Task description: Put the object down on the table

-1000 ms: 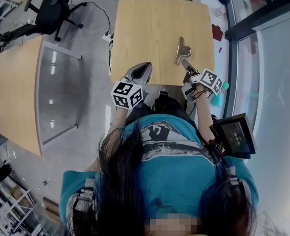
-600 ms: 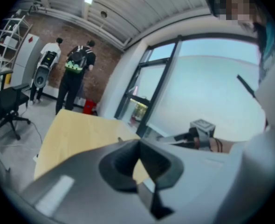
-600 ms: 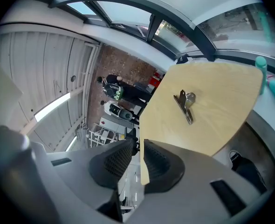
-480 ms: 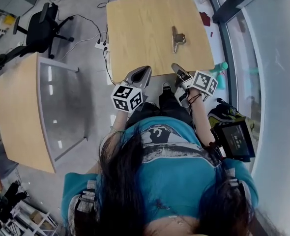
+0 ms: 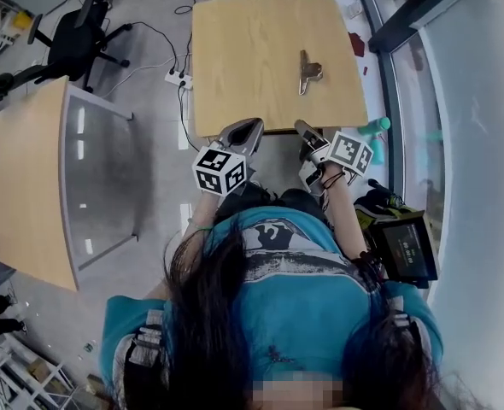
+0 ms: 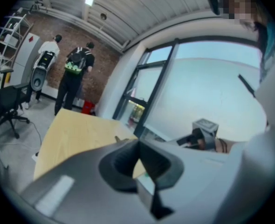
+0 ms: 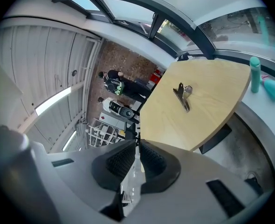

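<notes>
A metal spring clip (image 5: 307,70) lies flat on the right half of the wooden table (image 5: 235,49), untouched; the right gripper view shows the clip (image 7: 183,96) well ahead of the jaws. My right gripper (image 5: 301,128) hovers just off the table's near edge, short of the clip. Its jaws have just been closing and now stand shut with nothing between them (image 7: 137,146). My left gripper (image 5: 254,125) hangs at the same near edge further left, shut and empty (image 6: 138,143).
A second wooden table (image 5: 21,186) stands at the left, with a black office chair (image 5: 77,37) behind it. Cables and a power strip (image 5: 175,75) lie on the floor. A teal bottle (image 5: 373,127) stands by the window. Two people (image 6: 77,71) stand at the far brick wall.
Both grippers have drawn back from the table toward the person. The right gripper, which was close beside the clip, has come away from it. The clip stays lying on the table.
</notes>
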